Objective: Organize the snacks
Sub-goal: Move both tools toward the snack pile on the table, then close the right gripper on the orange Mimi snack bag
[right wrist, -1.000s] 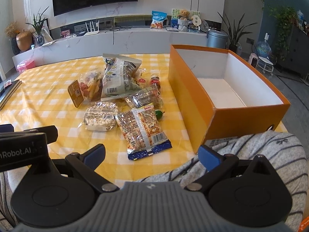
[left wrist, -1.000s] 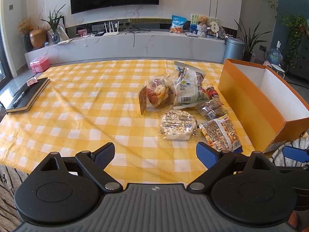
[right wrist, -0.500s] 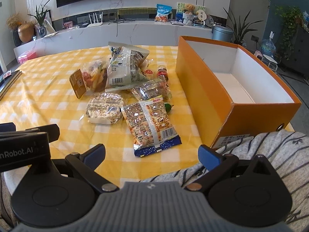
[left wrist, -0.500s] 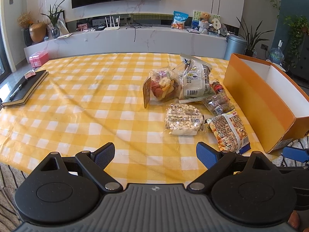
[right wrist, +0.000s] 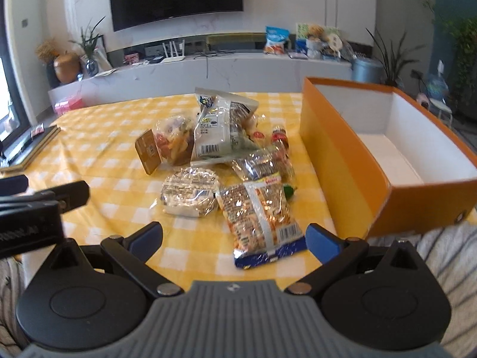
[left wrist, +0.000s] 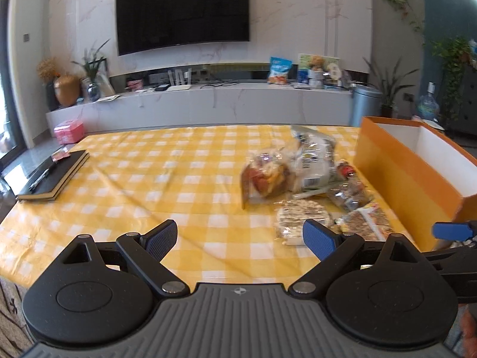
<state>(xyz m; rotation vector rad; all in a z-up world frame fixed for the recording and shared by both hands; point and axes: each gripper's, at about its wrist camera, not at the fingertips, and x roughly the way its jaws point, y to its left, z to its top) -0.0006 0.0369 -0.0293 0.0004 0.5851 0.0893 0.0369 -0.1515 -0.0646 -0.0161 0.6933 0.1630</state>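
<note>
Both claws gape wide and hold nothing: the left claw (left wrist: pixel 240 238) and right claw (right wrist: pixel 234 240) hover at the worktop's (right wrist: pixel 98 149) near edge. Just beyond lie the snack packets (right wrist: pixel 259 214), clustered left of the orange box (right wrist: pixel 342 161).

Home living room: wall television (left wrist: pixel 182 10)

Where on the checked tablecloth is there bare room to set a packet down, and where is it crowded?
Bare: the wide stretch of tablecloth between the black notebook and the snack pile, plus the near edge. The orange box is empty inside. Crowded: the packets overlap beside the box, from the white bag to the peanut packet.
</note>
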